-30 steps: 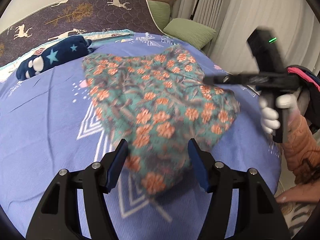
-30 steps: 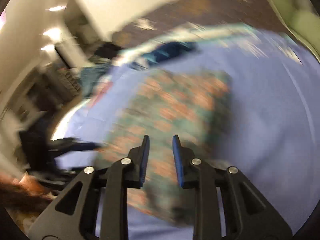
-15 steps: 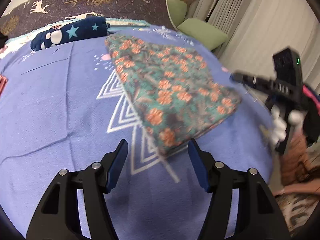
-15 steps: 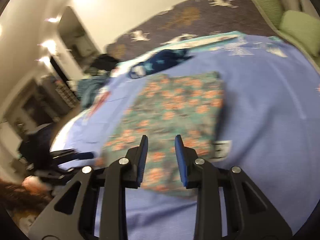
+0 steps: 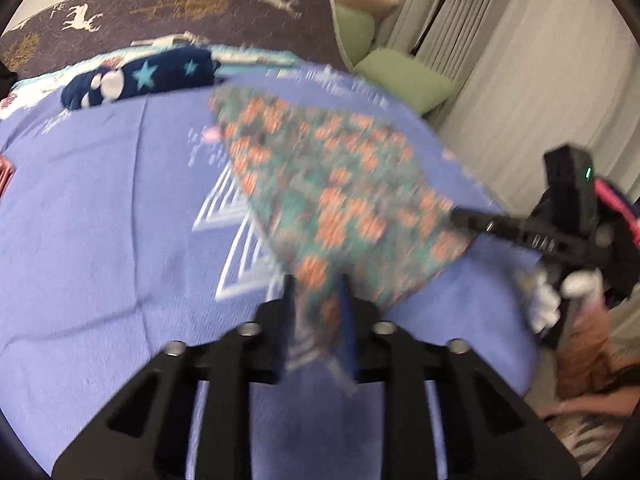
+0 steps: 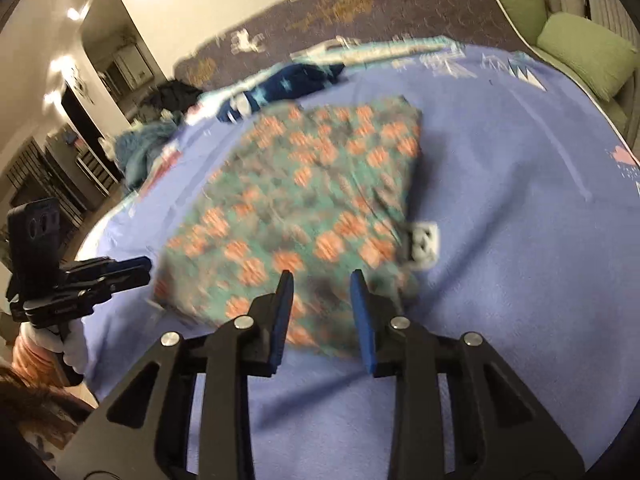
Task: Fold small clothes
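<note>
I am closing my left claw (image 5: 316, 312) on the near corner of the flowery cloth (image 5: 340, 200), lying mid-bed (image 5: 100, 220). It is soft and floppy, so corners work best. My right claw (image 6: 322, 308) is apart over its near edge.

Left gripper (image 5: 318, 320): matte black frame, triangular cut-outs, silver screw heads, blue-padded fingers (image 5: 347, 322). Right gripper (image 6: 322, 314): identical build; its housing carries a green indicator light. White glove (image 5: 546, 300) and orange quilted sleeve (image 5: 582, 356) worn.
</note>
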Tool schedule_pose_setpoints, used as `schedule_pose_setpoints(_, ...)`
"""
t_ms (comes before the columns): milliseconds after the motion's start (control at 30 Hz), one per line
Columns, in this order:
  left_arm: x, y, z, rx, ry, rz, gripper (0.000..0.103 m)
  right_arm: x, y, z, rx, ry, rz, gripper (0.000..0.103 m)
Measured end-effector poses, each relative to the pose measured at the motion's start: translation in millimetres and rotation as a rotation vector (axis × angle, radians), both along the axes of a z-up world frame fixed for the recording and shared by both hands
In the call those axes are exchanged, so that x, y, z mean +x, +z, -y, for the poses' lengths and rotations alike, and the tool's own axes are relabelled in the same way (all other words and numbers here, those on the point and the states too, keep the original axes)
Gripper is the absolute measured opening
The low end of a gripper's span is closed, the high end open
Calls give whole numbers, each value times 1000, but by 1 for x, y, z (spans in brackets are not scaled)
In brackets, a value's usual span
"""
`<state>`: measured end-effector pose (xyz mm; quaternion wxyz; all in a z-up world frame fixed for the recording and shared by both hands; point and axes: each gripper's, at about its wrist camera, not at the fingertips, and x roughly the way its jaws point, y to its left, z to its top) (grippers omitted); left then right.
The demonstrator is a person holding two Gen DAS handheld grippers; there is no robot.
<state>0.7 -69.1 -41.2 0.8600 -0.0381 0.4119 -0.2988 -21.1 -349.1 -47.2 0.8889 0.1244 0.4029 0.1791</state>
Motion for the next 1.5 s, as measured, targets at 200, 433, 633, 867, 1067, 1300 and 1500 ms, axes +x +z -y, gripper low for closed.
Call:
schedule_pose_setpoints(200, 28, -13, 27, 52, -4, -11, 13, 12, 12, -16, 36, 54, 66, 39)
schedule_pose_setpoints(433, 31, -30, 28, 63, 0, -16, 14, 28, -20, -24, -28, 57, -27, 41)
schedule_pose_setpoints(633, 36, -15, 31, 39, -44, -23, 14, 32, -5, -15, 14, 16, -10, 41)
schedule_pose_setpoints(867, 44, -29, 37, 46, -48, -52, 14, 35, -14, 9, 30, -60, -30, 42)
schedule_pose_setpoints(1067, 56, -15, 21, -53, -3, -92, 27, 36, -9, 32, 45, -119, -27, 58)
schedule_pose_setpoints(1300, 95, -20, 3, -32, 89, -95, 51, 74, -23, 56, 67, -122, -104, 68)
schedule_pose_setpoints(1500, 113, -39, 17, -36, 36, -158, 51, 89, -33, 43, 59, -42, -108, 71)
